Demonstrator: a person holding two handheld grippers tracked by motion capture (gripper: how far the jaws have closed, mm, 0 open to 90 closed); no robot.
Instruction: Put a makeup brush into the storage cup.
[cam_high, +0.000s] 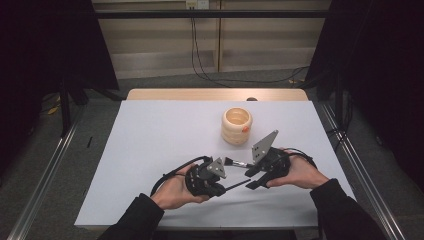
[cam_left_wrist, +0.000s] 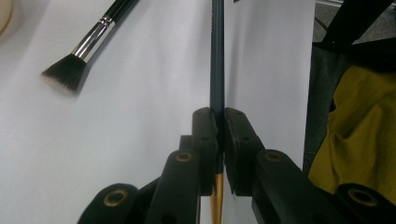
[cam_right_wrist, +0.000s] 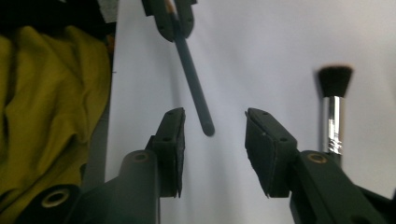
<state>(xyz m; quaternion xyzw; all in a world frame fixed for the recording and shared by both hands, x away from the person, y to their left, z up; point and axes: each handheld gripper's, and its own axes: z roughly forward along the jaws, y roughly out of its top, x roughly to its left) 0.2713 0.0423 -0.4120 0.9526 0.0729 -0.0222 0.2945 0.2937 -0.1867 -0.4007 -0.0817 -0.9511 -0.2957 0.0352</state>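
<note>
Bench (cam_high: 150, 150) surface, white, spreads under both our claws. Beyond the right claw (cam_high: 254, 177) we see a ribbed cream cup (cam_high: 236, 126) standing upright. Our left claw (cam_left_wrist: 218, 126) is clamped on a thin dark pencil (cam_left_wrist: 217, 56), whose shaft runs straight ahead of it toward the right claw. Our right claw (cam_right_wrist: 214, 135) stands parted, gripping nothing; the pencil's free end (cam_right_wrist: 208, 128) hangs between its pads, touching neither. Just beside that claw lies a makeup brush (cam_right_wrist: 334, 102), bristles pointing away.
</note>
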